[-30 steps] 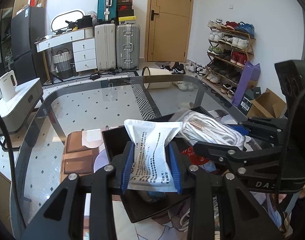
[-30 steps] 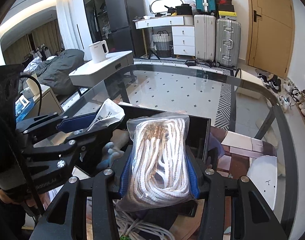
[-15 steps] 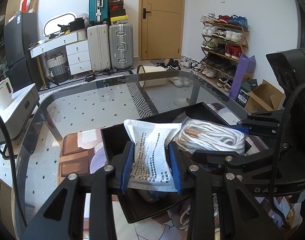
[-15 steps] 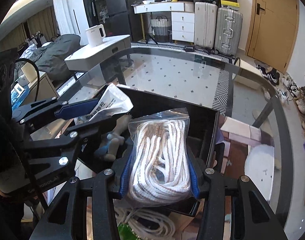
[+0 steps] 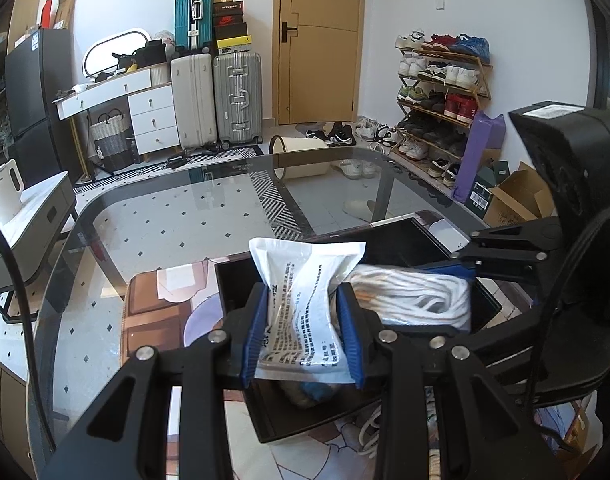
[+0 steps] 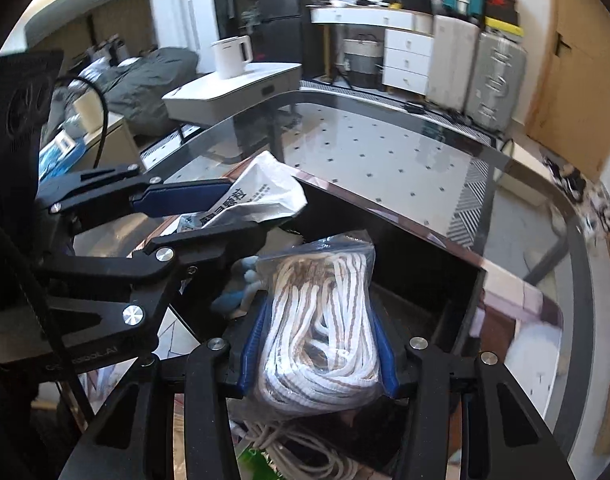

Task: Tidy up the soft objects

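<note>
White packet [image 5: 301,312] squeezed tight in left gripper [image 5: 303,338]. Rope bag [image 6: 323,340] squeezed in right gripper [image 6: 317,350]. Black tray [image 5: 409,240] just under both, grippers side by side.

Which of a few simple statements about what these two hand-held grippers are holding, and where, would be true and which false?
1. The left hand-held gripper is shut on a white printed packet. True.
2. The right hand-held gripper is empty and open. False: it is shut on a clear bag of white rope.
3. Both items are held over a black bin. True.
4. The black bin stands on a wooden table. False: it sits on a printed mat on a glass table.
5. Something blue already lies inside the bin. True.
6. The rope hangs loose with no wrapping. False: it is inside a clear plastic bag.
</note>
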Demonstrator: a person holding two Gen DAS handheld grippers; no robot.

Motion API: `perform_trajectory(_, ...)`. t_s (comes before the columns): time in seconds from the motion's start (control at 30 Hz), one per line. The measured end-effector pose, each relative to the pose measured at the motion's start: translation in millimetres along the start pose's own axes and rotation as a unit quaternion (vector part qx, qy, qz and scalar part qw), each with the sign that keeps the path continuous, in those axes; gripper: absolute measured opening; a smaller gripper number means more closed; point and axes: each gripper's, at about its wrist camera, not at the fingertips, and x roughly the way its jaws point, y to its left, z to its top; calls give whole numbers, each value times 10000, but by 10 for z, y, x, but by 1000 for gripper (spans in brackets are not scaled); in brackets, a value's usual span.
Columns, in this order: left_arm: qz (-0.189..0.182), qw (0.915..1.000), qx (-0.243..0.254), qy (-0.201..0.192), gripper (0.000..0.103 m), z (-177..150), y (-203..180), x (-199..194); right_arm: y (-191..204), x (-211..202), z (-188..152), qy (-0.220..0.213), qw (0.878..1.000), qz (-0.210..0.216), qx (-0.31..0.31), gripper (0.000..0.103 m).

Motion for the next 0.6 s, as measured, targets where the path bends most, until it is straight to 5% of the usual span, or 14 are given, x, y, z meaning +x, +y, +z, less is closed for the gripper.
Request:
perform_trajectory(0.33, -61, 9999, 94, -38, 36, 13, -78, 1, -112, -264, -140, -367, 9970, -676, -5, 72)
perform_trajectory(0.43, -47, 9999, 86, 58, 61, 20, -97, 38, -170, -387, -188, -474, 9959, -758, 138, 79)
perform_trajectory(0.5, -160, 9998, 60, 76, 65, 1, -92, 20, -192, -439, -214, -508, 9953, -794, 236, 82)
perform_trajectory(0.57, -33, 10000, 40, 55, 90, -12, -95, -25, -222, -503, -271, -555, 9948, -762, 392, 85)
perform_trajectory(0.6, 13, 10000, 22, 6, 93, -17, -92, -63, -240, -539, -305, -588, 9944, -749, 462, 86)
